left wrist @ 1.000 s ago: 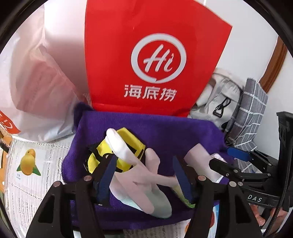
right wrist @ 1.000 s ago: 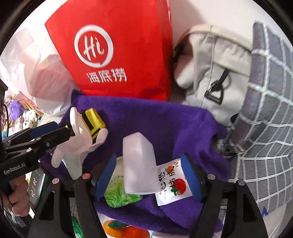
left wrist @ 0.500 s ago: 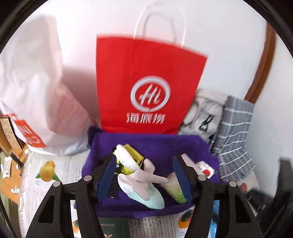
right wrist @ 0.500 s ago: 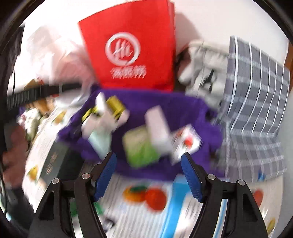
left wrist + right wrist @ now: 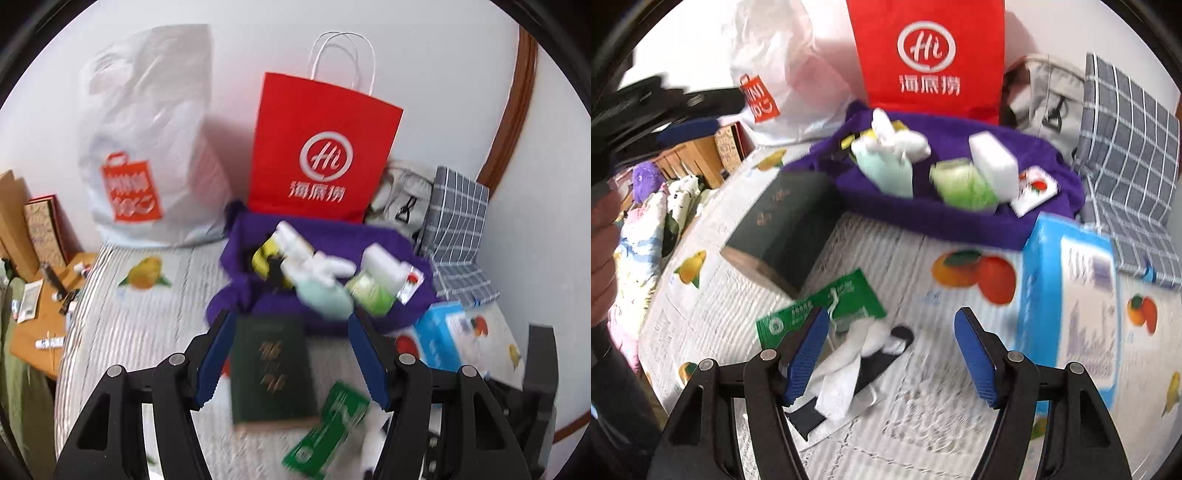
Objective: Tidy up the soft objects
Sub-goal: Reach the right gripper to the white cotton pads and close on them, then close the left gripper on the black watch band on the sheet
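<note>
- Purple cloth lies bunched before the red paper bag, carrying a white sponge, green packet and pale glove.
- Dark green box lies just beside the cloth.
- Left gripper: fingers spread, empty.
- Right gripper: fingers spread, empty.

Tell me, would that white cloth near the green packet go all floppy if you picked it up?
Probably floppy: the white cloth lies crumpled in loose folds beside the green packet, so it would likely droop. It looks thin, so probably light. A string-like strand seems to run from it and might trail behind.
</note>
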